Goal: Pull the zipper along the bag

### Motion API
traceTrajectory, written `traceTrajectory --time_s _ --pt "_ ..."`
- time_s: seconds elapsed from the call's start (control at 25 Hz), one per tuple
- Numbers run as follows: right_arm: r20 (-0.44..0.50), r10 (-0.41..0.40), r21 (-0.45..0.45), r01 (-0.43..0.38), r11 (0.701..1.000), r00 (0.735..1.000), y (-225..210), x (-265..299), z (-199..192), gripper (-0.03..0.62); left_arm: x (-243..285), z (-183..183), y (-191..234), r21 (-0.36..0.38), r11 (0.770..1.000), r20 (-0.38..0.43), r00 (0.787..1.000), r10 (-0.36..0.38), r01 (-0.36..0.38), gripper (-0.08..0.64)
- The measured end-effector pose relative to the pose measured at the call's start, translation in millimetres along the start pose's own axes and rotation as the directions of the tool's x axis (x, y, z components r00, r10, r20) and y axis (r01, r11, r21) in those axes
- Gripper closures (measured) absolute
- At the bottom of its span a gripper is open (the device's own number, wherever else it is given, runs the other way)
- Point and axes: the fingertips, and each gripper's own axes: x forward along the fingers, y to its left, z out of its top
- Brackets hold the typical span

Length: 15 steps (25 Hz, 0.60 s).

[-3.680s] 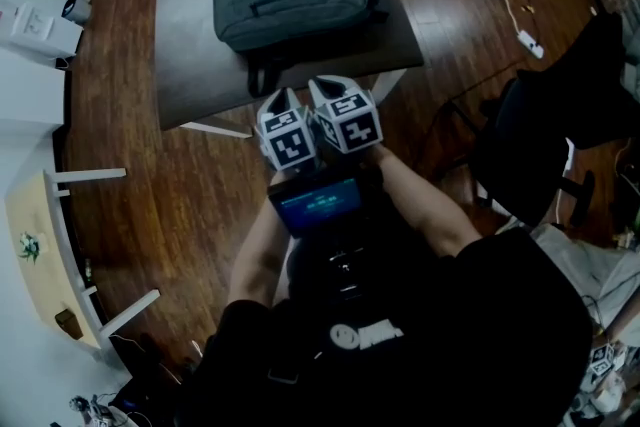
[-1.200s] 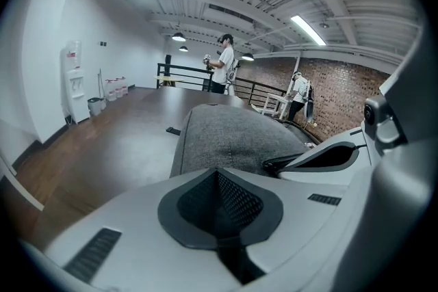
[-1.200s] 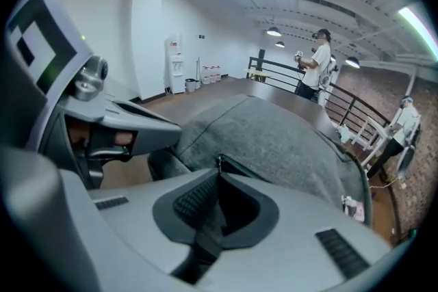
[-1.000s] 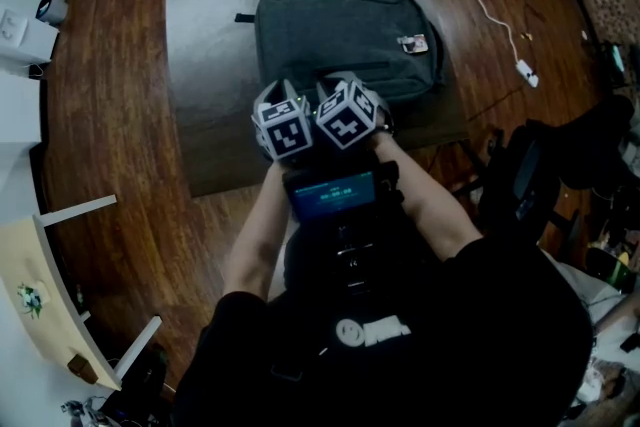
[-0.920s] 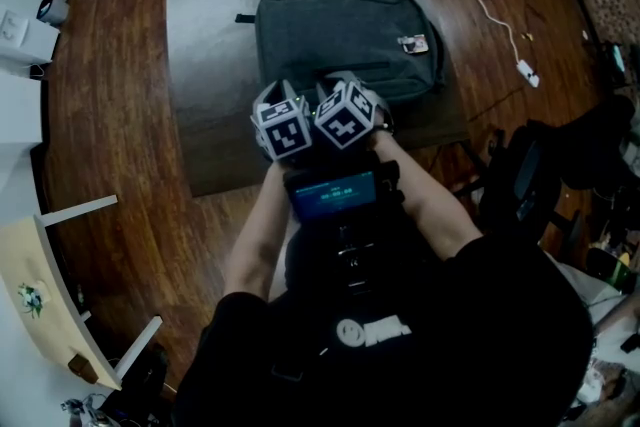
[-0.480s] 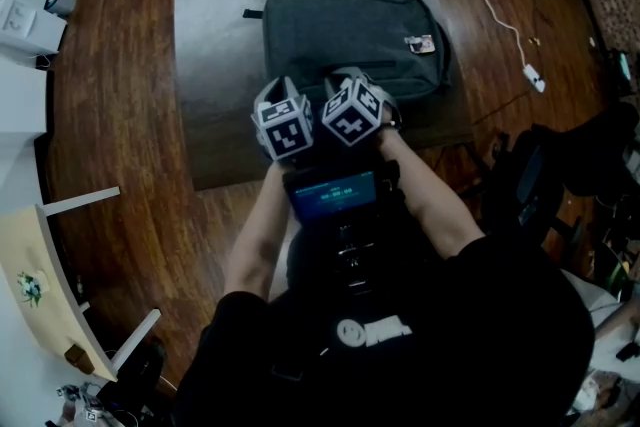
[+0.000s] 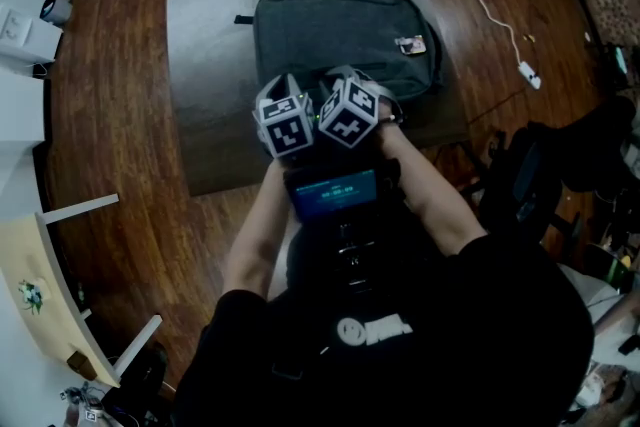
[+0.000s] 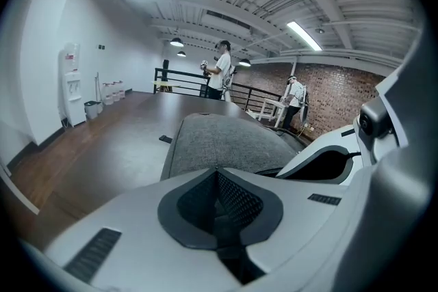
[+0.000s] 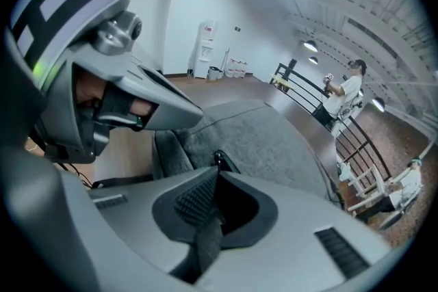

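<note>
At the near edge of the grey bag (image 7: pixel 345 30) on the dark worktop (image 7: pixel 210 115), the right tool (image 9: pixel 216 171), jaws just closing, pinches the zipper pull (image 9: pixel 217 161) beside the closed left tool (image 8: pixel 217 173); a steady draw along the bag seemingly comes next.

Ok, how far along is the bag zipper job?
Done: the right hand-held gripper is at the near edge of the grey fabric backpack. In hand: its jaws have just been closing on the dark zipper pull between them; the left hand-held gripper is shut alongside. Left: seemingly the whole pull along the bag.
</note>
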Motion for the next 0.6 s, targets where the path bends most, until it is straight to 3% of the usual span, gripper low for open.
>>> traceTrajectory --time_s 0.36,0.6 --pt "0.03 0.091 0.025 -0.092 0.995 0.995 10 -4 12 0.578 1 -5 7 0.008 1.0 -0.026 1.0 0.016 -0.016 0.558" --pt "0.071 0.161 0.062 -0.165 0.984 0.984 -16 -12 -17 0.578 21 -12 -25 0.034 0.998 -0.04 0.998 0.058 -0.057 0.558"
